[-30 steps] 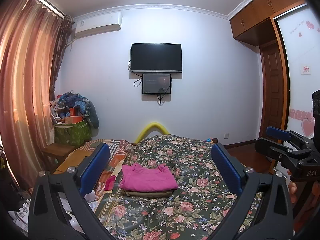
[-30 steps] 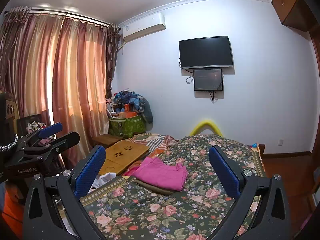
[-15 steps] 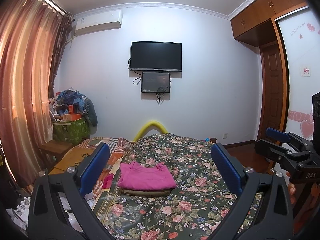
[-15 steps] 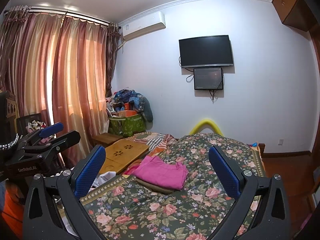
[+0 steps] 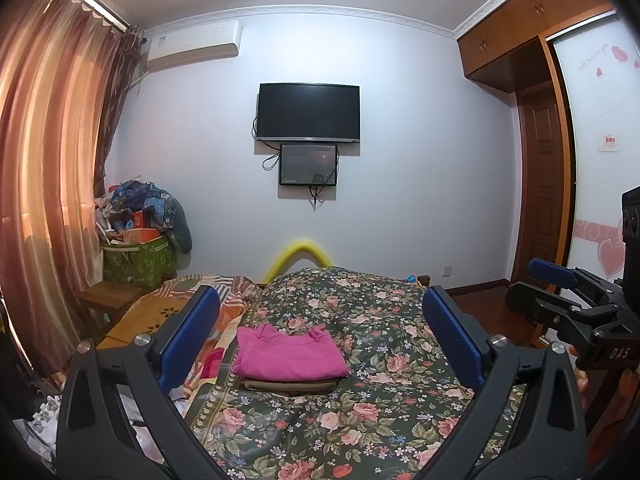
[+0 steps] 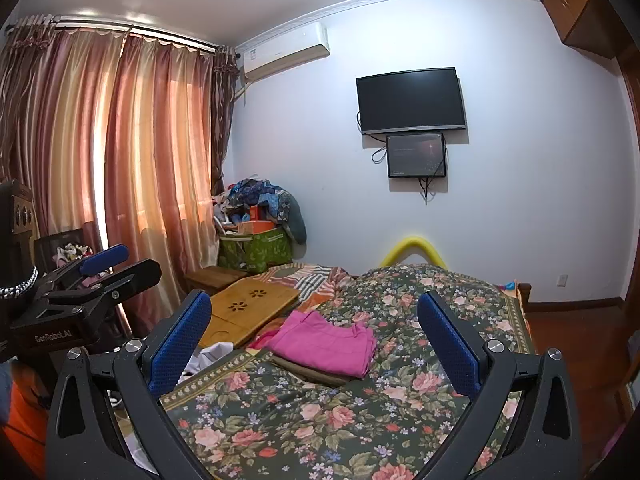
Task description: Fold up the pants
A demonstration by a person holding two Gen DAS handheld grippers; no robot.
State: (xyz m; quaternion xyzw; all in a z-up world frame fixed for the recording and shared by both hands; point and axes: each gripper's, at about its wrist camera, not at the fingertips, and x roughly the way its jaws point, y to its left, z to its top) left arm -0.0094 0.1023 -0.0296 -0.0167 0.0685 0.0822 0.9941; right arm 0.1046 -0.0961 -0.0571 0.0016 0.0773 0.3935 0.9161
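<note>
the folded pink pants (image 5: 289,351) lie atop a folded olive garment (image 5: 290,385) on the floral bedspread (image 5: 360,408), well ahead of both empty, spread-wide grippers, long edge crosswise, squarely before the left gripper (image 5: 318,332) and left of the right gripper (image 6: 314,336).

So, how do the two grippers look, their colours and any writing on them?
Both are black frames with silver screws and blue textured fingers. The left gripper reads "GenRobot.AI" in the right wrist view; the right gripper reads "DAS" in the left wrist view.
</note>
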